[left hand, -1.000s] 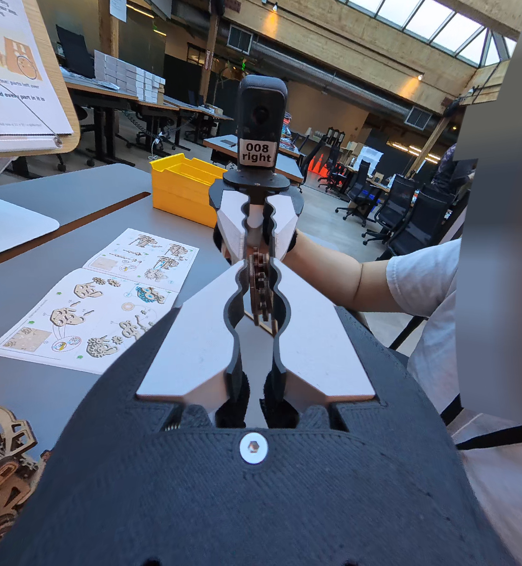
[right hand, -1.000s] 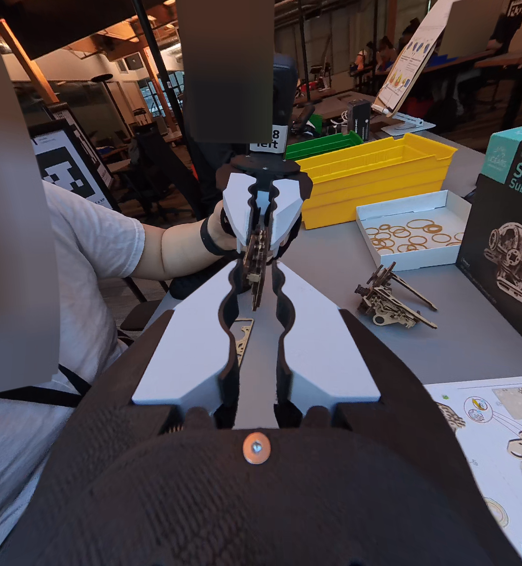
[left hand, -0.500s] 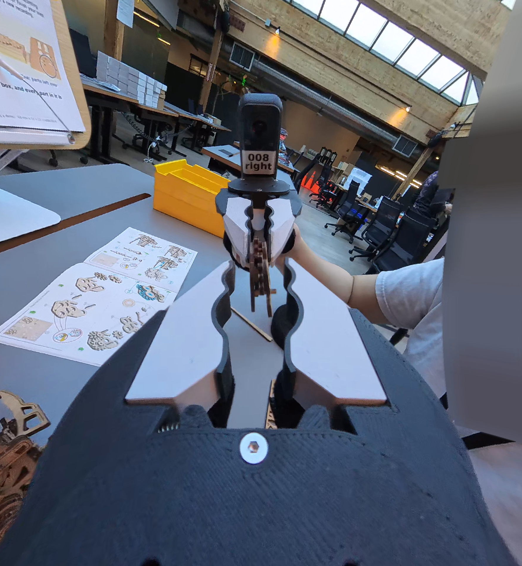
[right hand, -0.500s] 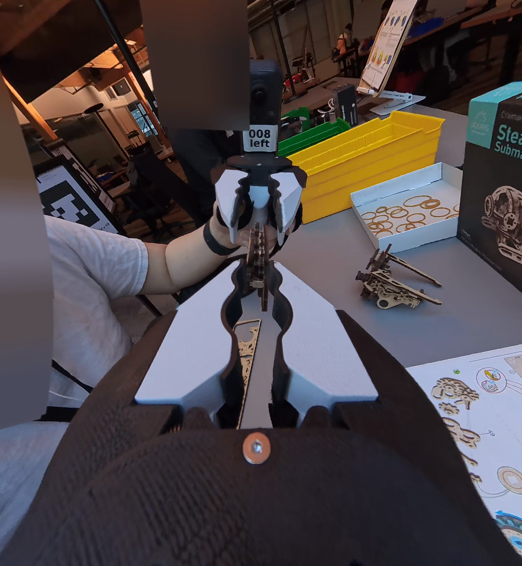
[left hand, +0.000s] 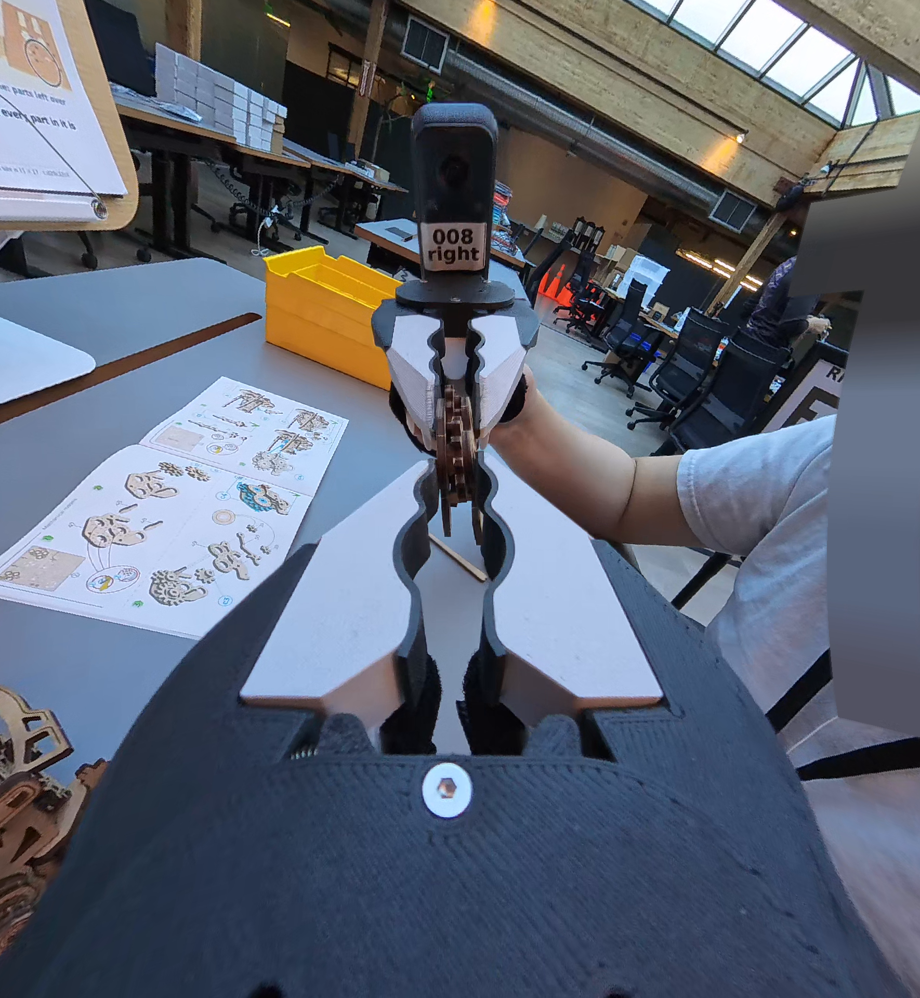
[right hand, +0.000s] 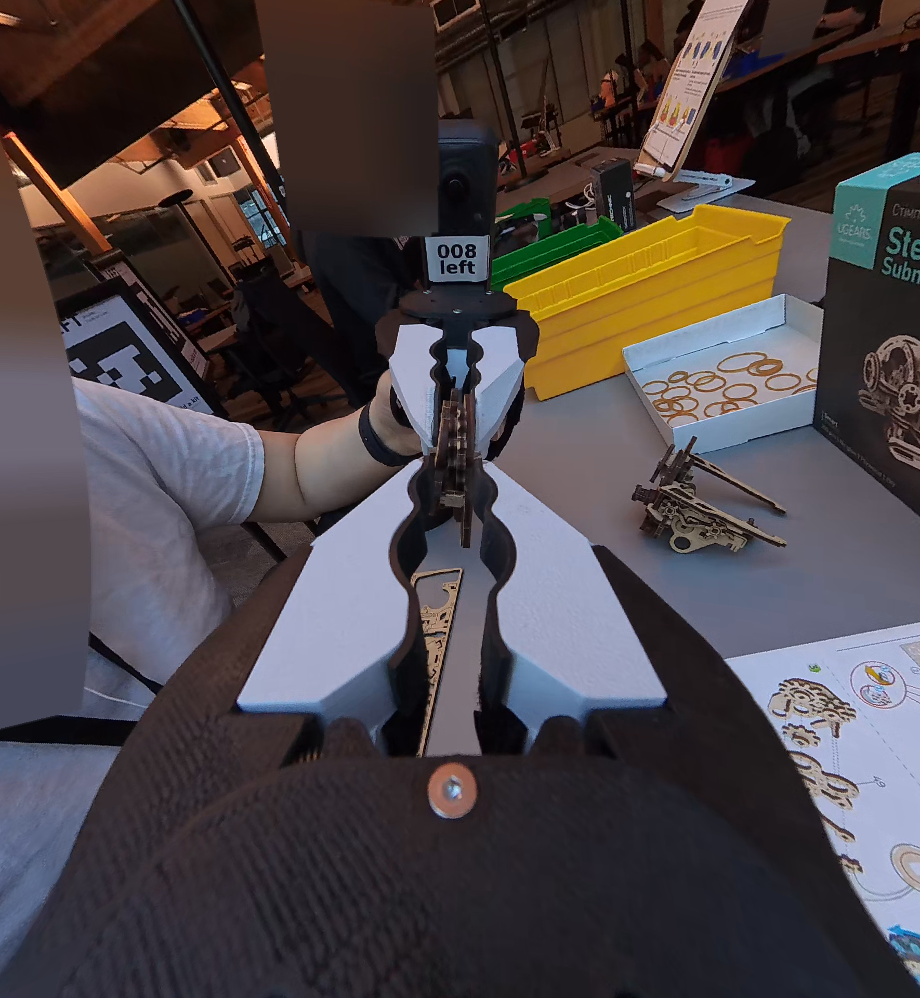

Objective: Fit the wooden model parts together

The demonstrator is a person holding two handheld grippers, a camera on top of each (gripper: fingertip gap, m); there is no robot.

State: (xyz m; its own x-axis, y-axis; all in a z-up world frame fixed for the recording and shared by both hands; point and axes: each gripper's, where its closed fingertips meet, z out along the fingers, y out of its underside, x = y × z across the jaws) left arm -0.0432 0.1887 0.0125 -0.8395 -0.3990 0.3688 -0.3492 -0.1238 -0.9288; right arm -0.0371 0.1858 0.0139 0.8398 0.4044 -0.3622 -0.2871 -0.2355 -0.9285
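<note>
Both the left hand-held gripper [left hand: 455, 475] and right hand-held gripper [right hand: 452, 475] pinch one brown layered wooden gear assembly [left hand: 455, 448] edge-on, in mid-air above the grey tabletop [left hand: 96, 432]. Uneven squeezing or twisting could crack the thin teeth. A slip could drop it at 6 o'clock onto the flat wooden parts sheet [right hand: 436, 621].

Your work surface is a grey table [right hand: 582, 432]. On it lie an open instruction sheet [left hand: 177, 502], a yellow bin [right hand: 647, 291], a white tray [right hand: 717, 372] (holding rubber bands), a dark kit box [right hand: 895, 345], a wooden subassembly [right hand: 701, 513] and a thin wooden stick [left hand: 458, 556].
</note>
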